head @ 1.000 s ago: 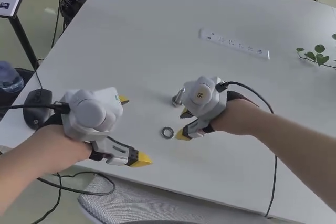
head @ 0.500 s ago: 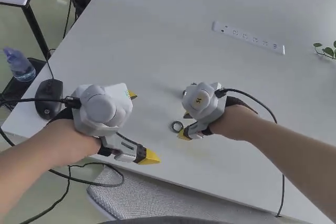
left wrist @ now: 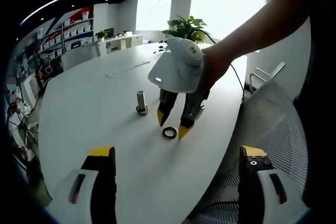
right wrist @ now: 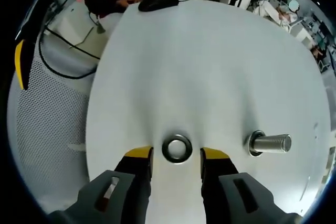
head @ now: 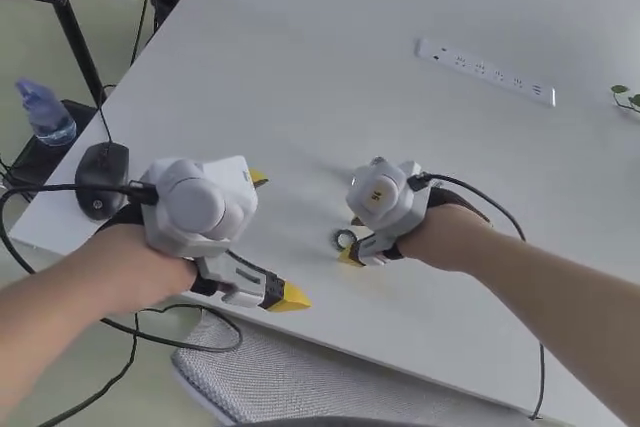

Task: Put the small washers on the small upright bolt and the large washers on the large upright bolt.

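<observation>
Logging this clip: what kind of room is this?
Probably an office or lab workroom. There is a big white table with a power strip lying on it, a mesh chair at its near edge, and shelves of storage bins in the background.

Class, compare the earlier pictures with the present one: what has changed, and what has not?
The right gripper has moved in on the washer, and its open jaws now straddle it; nothing is gripped yet. The washer, the upright bolt and the open left gripper stayed as they were.
</observation>
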Demonstrator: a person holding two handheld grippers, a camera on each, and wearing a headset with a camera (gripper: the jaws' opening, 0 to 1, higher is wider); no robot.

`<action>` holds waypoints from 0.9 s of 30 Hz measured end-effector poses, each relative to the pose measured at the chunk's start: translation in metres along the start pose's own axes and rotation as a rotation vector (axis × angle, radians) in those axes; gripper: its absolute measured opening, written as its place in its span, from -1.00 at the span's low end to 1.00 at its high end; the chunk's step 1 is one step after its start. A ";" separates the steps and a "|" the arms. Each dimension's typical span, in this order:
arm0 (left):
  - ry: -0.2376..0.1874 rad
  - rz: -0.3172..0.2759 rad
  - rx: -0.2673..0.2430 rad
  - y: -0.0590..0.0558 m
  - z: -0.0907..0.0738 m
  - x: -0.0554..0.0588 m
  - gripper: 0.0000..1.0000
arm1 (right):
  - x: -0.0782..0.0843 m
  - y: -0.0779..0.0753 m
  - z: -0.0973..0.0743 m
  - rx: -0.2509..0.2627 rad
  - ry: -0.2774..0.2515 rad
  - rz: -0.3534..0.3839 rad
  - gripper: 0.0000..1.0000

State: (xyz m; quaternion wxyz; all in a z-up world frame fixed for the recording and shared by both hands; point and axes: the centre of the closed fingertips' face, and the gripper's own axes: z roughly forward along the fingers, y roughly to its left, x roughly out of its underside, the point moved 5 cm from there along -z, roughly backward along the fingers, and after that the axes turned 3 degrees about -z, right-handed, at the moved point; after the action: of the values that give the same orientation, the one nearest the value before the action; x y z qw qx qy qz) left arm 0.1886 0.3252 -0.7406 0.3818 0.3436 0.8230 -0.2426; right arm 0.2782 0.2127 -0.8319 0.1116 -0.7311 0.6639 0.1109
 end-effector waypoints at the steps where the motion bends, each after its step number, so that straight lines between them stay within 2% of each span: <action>1: 0.002 0.001 -0.001 0.000 0.000 0.000 0.96 | 0.000 0.000 0.000 0.004 -0.001 0.000 -0.26; 10: 0.002 -0.007 0.004 0.000 -0.001 0.001 0.90 | -0.001 0.000 0.000 0.003 0.020 -0.003 -0.28; 14: 0.003 -0.010 0.011 -0.001 -0.001 0.001 0.86 | -0.002 0.004 0.000 0.002 0.031 -0.015 -0.44; 17: 0.021 -0.002 0.009 -0.001 -0.002 0.004 0.84 | -0.002 0.004 0.000 0.002 0.039 -0.025 -0.46; 18: 0.016 -0.005 0.009 -0.001 -0.002 0.004 0.84 | -0.003 0.003 0.000 -0.001 0.044 -0.023 -0.46; 27: 0.024 -0.016 0.008 -0.002 -0.003 0.007 0.78 | -0.007 0.000 0.003 -0.006 0.126 -0.016 -0.51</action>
State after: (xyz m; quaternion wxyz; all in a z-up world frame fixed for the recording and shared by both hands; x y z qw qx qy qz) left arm 0.1825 0.3286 -0.7446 0.3687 0.3414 0.8293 -0.2446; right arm 0.2778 0.2204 -0.8322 0.0684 -0.7423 0.6633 0.0655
